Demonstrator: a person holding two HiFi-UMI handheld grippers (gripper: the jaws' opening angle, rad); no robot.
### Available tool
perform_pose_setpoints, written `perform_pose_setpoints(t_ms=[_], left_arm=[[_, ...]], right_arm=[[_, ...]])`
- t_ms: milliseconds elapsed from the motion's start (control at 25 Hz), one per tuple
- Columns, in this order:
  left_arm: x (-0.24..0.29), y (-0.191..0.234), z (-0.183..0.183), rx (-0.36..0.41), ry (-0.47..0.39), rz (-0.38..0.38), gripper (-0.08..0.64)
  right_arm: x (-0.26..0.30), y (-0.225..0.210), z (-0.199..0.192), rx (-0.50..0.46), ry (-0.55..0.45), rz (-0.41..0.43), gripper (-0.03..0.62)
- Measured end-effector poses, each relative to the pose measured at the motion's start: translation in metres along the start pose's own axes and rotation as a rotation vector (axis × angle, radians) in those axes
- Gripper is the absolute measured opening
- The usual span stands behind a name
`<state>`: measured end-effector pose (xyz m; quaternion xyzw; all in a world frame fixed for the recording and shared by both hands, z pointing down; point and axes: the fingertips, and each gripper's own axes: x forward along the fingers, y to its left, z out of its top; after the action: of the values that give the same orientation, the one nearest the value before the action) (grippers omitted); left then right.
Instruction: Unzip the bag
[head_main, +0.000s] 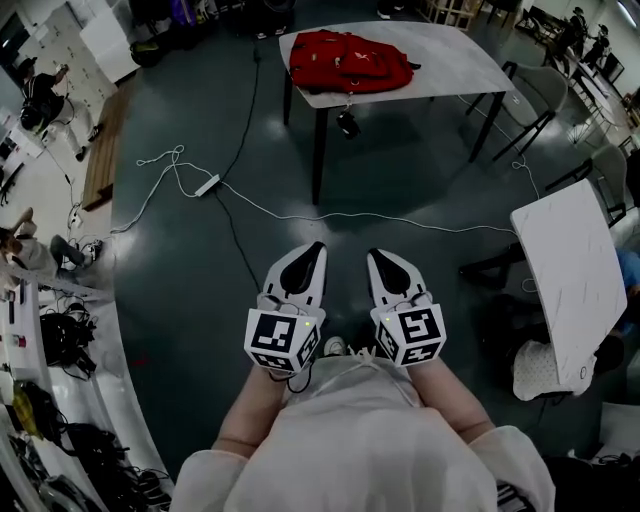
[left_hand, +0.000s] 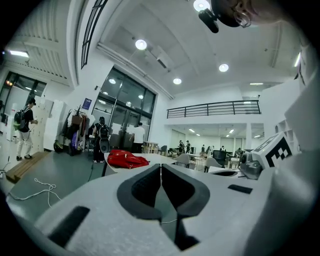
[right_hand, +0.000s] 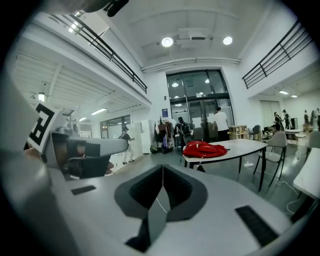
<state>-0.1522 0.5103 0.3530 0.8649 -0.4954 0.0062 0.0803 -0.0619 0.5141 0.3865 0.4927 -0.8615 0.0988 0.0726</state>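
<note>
A red bag (head_main: 348, 60) lies on a white table (head_main: 450, 55) at the far side of the room; it shows too as the red bag (left_hand: 127, 159) in the left gripper view and the red bag (right_hand: 203, 148) in the right gripper view. My left gripper (head_main: 315, 246) and right gripper (head_main: 374, 254) are held side by side close to my body, well short of the table. Both have their jaws closed tip to tip with nothing between them.
A white cable with a power strip (head_main: 207, 185) runs across the dark floor between me and the table. Chairs (head_main: 540, 95) stand right of the table. A second white table (head_main: 568, 275) is at my right. Cluttered benches (head_main: 50, 340) and people (head_main: 40, 100) line the left side.
</note>
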Motion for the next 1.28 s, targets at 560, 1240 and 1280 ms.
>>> perform_pose_setpoints(t_ms=[560, 1240, 1280], left_arm=[[0.062, 0.048, -0.020, -0.043, 0.059, 0.073, 0.025], [0.307, 0.116, 0.005, 0.034, 0.119, 0.161, 0.025], [0.316, 0.117, 0.005, 0.031, 0.124, 0.163, 0.025]], right_arm=[[0.073, -0.042, -0.016, 0.019, 0.097, 0.044, 0.028], [0.255, -0.220, 0.043, -0.009, 0.166, 0.158, 0.029], [0.262, -0.228, 0.045, -0.014, 0.172, 0.162, 0.029]])
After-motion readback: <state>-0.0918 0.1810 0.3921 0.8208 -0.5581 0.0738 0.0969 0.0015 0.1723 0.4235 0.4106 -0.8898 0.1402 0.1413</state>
